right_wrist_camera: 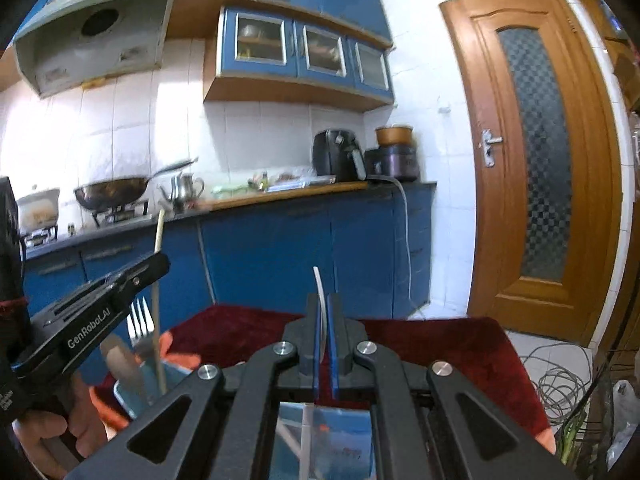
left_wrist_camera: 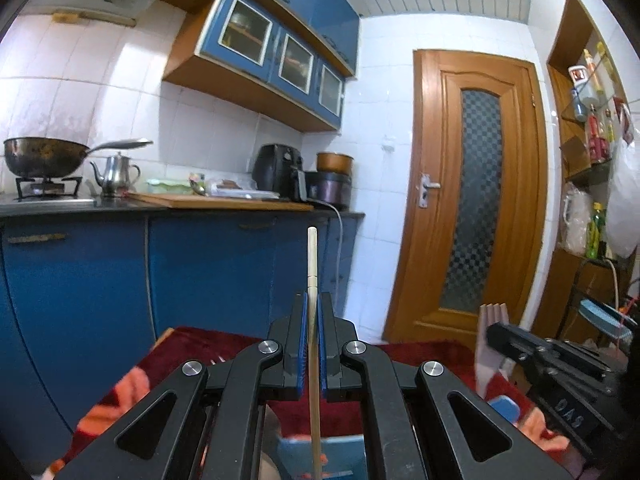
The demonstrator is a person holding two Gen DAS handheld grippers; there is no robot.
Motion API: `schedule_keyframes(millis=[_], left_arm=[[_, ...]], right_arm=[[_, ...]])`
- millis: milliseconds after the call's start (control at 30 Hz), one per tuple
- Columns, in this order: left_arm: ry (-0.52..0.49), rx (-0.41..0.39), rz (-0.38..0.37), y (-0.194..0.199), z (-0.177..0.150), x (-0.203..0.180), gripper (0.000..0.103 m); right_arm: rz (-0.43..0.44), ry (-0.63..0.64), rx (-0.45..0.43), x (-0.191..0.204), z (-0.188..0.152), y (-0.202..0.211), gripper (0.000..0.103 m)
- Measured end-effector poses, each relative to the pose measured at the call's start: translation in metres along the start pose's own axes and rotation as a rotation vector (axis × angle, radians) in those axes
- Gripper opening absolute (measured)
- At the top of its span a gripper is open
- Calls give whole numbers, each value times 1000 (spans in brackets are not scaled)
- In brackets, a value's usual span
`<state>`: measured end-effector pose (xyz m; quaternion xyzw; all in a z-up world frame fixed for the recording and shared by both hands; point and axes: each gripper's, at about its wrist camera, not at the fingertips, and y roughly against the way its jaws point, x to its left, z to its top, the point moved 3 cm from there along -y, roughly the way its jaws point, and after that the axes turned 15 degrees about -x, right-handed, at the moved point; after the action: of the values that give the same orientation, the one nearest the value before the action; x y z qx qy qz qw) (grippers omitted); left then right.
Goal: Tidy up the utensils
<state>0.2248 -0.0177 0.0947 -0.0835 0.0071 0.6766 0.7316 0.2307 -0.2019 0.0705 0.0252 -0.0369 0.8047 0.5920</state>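
Left wrist view: left gripper clamps upright chopstick, tip protruding above.

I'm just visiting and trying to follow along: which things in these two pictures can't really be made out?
- Lower end of the chopstick, left wrist view: hidden behind the left gripper.
- Thin white utensil, right wrist view: seen edge-on between the right gripper fingers, so its type is unclear.
- Blue holder, right wrist view: partly covered by the grippers; contents beyond the fork are blurred.
- Items on the counter: too small and blurred.
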Motion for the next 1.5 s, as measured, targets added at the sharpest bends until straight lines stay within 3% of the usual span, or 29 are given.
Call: schedule_keyframes(millis=[200,267,333,633,1000,1367,1500], left_arm=[[3,70,-30,11,-6,0,4],[16,96,-40,15,-7,1,5],[18,118,-47,18,-8,1,10],[27,212,-76,40,-4,4,16],[29,314,-114,76,5,1,16],[-1,398,-125,116,4,-10,16],[-12,451,-128,125,-5,-13,16]], right_arm=[[12,25,80,7,-11,6,5],[24,-3,90,7,-10,10,9],[25,-22,96,6,-7,18,21],[23,-83,100,5,10,54,29],[20,-189,151,5,23,113,30],[-3,-263,315,-2,-5,152,32],[-3,-285,339,-3,-18,167,42]])
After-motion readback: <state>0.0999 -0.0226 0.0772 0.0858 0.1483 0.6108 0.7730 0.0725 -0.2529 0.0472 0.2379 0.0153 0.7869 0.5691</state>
